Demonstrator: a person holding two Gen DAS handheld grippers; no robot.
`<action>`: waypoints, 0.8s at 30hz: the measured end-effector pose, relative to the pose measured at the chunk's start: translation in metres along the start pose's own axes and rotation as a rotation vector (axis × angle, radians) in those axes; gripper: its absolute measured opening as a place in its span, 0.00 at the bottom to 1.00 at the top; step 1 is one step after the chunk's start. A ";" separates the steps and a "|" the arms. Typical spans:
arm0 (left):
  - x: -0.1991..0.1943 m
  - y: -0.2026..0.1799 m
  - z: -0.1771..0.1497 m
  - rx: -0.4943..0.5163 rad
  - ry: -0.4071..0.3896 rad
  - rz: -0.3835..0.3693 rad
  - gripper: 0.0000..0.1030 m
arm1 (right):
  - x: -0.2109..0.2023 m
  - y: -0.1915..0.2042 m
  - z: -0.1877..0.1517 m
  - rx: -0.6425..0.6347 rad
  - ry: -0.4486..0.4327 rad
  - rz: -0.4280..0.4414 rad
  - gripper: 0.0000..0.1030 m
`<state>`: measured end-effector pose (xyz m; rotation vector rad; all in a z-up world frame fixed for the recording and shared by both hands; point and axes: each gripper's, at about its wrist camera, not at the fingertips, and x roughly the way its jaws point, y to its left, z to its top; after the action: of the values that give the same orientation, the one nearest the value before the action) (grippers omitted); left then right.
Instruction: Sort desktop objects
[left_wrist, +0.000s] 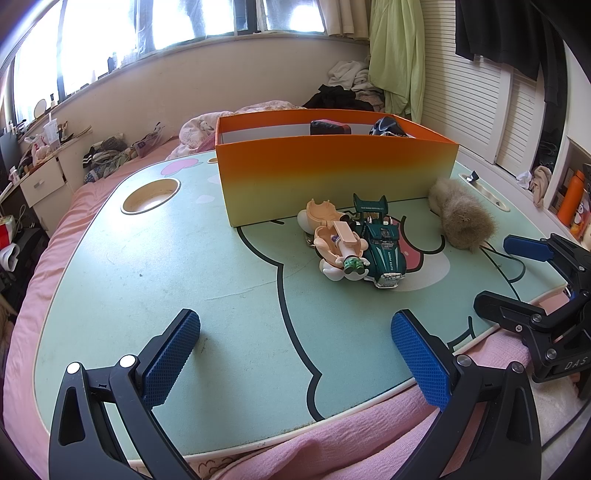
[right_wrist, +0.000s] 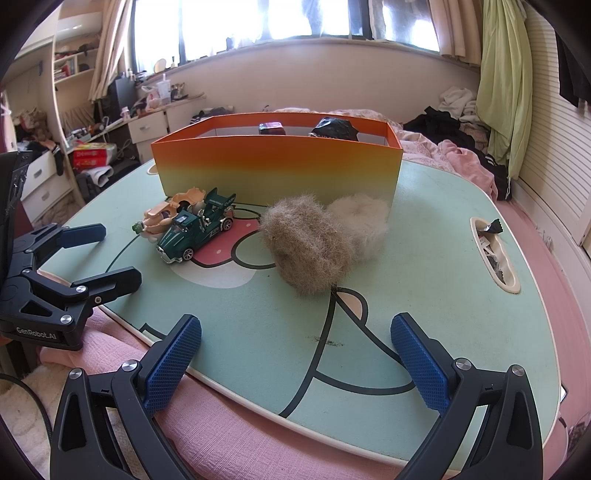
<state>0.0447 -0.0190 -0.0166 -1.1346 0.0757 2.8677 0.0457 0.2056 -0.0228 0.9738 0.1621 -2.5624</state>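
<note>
A green toy car sits mid-table beside a peach plastic figure toy. A brown furry ball lies to their right, with a paler furry ball touching it. Behind them stands an orange-to-yellow box holding two dark items. My left gripper hovers open over the table's near edge, nothing between its fingers. My right gripper is open too, short of the brown ball.
The mint cartoon-print lap table rests on a pink bedspread. It has a round cup hole at far left and a slot with small items at right. Clothes pile on the bed behind.
</note>
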 end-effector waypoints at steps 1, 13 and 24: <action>0.000 0.000 0.000 0.000 0.000 0.000 1.00 | 0.000 0.000 0.000 0.000 0.000 0.000 1.00; 0.000 0.000 0.000 0.000 0.000 0.000 1.00 | -0.003 0.001 0.000 0.006 -0.007 0.008 1.00; 0.000 0.000 0.000 0.000 0.000 0.000 1.00 | -0.025 -0.005 0.040 0.058 -0.138 0.034 0.65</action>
<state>0.0448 -0.0186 -0.0160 -1.1346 0.0757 2.8678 0.0363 0.2081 0.0241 0.8092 0.0332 -2.6043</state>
